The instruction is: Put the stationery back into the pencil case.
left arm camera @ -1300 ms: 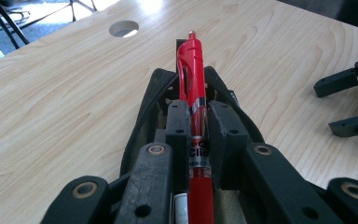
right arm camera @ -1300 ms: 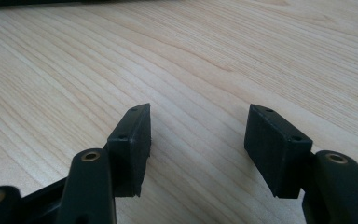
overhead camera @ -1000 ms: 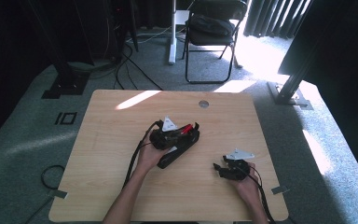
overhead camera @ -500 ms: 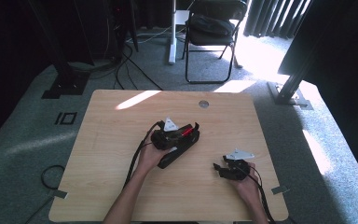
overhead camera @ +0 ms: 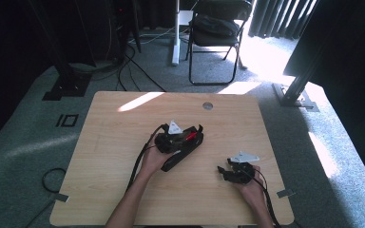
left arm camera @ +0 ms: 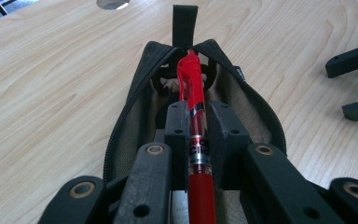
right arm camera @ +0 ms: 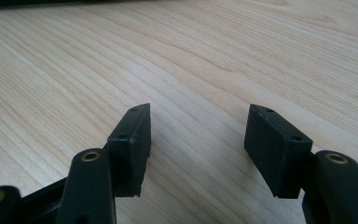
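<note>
- The left tool [left arm camera: 196,140] is clamped on a red pen [left arm camera: 193,116], its two black pads pressed against the pen's clear barrel.
- The pen points away along the jaws, its red capped end inside the open mouth of a black pouch [left arm camera: 256,116].
- The pouch lies on the wooden surface [left arm camera: 51,84], unzipped, its tan lining showing on both sides of the pen; a black loop stands up at its far end.
- In the high view the left tool [overhead camera: 190,137] sits over the pouch [overhead camera: 180,154] near the middle of the surface [overhead camera: 123,123], with the pen [overhead camera: 191,136] showing as a red streak between the jaws.
- The pouch lies slantwise there, one end toward the person, the other under the tool.
- The right tool [right arm camera: 196,135] stands partly open with nothing between its pads, only bare wood [right arm camera: 191,56] beneath.
- In the high view the right tool [overhead camera: 224,172] rests low over the surface to the right of the pouch and apart from it, jaws aimed left.
- Its two jaw tips also show at the right edge of the left gripper view.
- A round hole [overhead camera: 207,105] lies in the surface near its far edge.
- A folding chair [overhead camera: 216,28] stands on the floor beyond.
</note>
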Demonstrator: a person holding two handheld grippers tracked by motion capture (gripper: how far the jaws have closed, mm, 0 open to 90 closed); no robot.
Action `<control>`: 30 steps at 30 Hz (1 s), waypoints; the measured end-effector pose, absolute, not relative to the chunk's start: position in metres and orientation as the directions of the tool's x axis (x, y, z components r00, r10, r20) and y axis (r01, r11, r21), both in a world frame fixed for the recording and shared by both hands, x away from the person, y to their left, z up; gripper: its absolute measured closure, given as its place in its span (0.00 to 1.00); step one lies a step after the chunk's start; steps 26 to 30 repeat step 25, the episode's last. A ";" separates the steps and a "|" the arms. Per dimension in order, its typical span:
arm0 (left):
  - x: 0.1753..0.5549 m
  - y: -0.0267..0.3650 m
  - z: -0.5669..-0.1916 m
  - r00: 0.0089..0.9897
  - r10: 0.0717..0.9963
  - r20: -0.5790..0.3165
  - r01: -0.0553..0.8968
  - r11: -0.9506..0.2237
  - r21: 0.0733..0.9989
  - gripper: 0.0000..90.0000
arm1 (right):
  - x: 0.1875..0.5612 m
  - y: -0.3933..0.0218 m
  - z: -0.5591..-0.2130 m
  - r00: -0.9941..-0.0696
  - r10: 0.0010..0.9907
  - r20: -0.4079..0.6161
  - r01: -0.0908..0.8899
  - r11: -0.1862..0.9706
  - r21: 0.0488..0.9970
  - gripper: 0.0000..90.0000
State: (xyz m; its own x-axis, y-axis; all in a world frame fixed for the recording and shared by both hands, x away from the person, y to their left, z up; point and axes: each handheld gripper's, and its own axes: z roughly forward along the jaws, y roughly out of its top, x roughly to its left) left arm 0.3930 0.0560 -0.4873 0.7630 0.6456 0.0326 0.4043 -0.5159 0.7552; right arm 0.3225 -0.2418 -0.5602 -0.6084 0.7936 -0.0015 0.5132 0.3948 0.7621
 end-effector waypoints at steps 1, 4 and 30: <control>0.393 0.056 -0.487 0.764 0.644 0.029 0.404 -0.513 0.757 0.86 | 0.322 -0.242 -0.560 -0.609 0.793 -0.001 0.513 0.395 0.762 0.45; 0.393 0.057 -0.486 0.767 0.642 0.017 0.406 -0.505 0.762 0.83 | 0.323 -0.242 -0.560 -0.609 0.793 -0.001 0.513 0.395 0.762 0.45; 0.369 0.076 -0.461 0.766 0.643 -0.010 0.373 -0.432 0.821 0.55 | 0.323 -0.242 -0.560 -0.610 0.792 -0.002 0.512 0.396 0.762 0.45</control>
